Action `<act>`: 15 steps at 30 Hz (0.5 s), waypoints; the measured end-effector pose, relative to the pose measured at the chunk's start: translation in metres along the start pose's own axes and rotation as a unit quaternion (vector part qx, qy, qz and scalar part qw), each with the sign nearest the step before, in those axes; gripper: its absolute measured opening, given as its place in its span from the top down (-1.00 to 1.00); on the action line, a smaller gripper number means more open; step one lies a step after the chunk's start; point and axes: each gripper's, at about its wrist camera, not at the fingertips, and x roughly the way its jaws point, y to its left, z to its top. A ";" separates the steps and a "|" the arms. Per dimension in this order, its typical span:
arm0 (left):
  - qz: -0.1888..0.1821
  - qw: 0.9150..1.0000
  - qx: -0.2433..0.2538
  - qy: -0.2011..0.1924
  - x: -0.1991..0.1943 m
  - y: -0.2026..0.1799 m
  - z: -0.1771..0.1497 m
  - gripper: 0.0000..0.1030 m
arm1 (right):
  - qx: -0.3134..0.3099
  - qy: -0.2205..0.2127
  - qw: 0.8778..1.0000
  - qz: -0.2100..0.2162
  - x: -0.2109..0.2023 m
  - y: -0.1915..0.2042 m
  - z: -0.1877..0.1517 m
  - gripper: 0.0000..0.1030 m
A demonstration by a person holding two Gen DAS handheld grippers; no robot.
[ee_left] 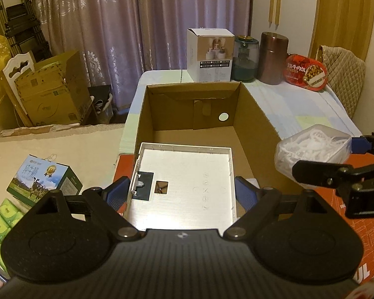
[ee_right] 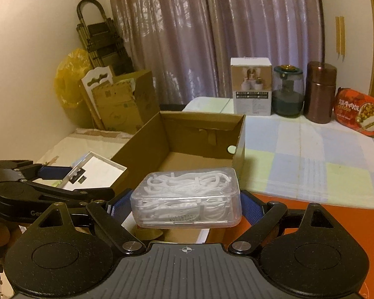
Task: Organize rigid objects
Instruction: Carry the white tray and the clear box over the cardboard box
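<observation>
My left gripper (ee_left: 183, 194) grips a flat white tray (ee_left: 187, 182) by its two side walls, blue pads (ee_left: 117, 191) pressed against each rim, and holds it tilted over the near edge of an open cardboard box (ee_left: 256, 122). In the right wrist view the same tray (ee_right: 97, 172) hangs just left of the box's (ee_right: 142, 147) near left corner, clear of its floor. My right gripper (ee_right: 185, 200) is clenched on a clear plastic case (ee_right: 187, 198) packed with white floss picks, one pad on each short end; the case rides level above the box's near edge, over an orange carton (ee_right: 299, 214) that lies at the table's near edge. From the left wrist camera that case (ee_left: 311, 147) sits off the box's right wall, with the right gripper (ee_left: 336, 159) reaching in from the frame's right side.

Left of the table (ee_left: 311, 107), a milk carton (ee_left: 42, 179) and green tissue packs (ee_left: 2, 224) rest on a cream surface. The box stands at the left edge of the table's checked cloth. Along the far edge, left to right, stand a white product box (ee_left: 209, 54), a dark green glass jar (ee_left: 245, 59), a copper canister (ee_left: 273, 58) and a red oval food tin (ee_left: 306, 72), the tin nearest the far right corner. A purple curtain (ee_left: 137, 25) hangs behind.
</observation>
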 end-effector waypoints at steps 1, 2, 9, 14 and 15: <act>-0.001 1.000 0.000 0.001 0.002 0.001 0.000 -0.67 | 0.000 0.002 1.000 0.000 0.003 0.000 0.000 -0.67; -0.002 1.000 -0.001 0.002 0.004 0.001 0.001 -0.67 | 0.000 0.004 1.000 0.000 0.005 0.001 0.000 -0.67; -0.003 1.000 0.001 0.006 0.010 0.004 0.002 -0.67 | 0.002 0.014 1.000 0.000 0.015 0.001 -0.001 -0.67; -0.004 1.000 0.002 0.008 0.013 0.004 0.003 -0.67 | 0.002 0.017 1.000 -0.001 0.017 0.000 -0.001 -0.67; -0.005 1.000 0.002 0.008 0.013 0.005 0.004 -0.67 | 0.002 0.017 1.000 -0.001 0.017 0.000 -0.001 -0.67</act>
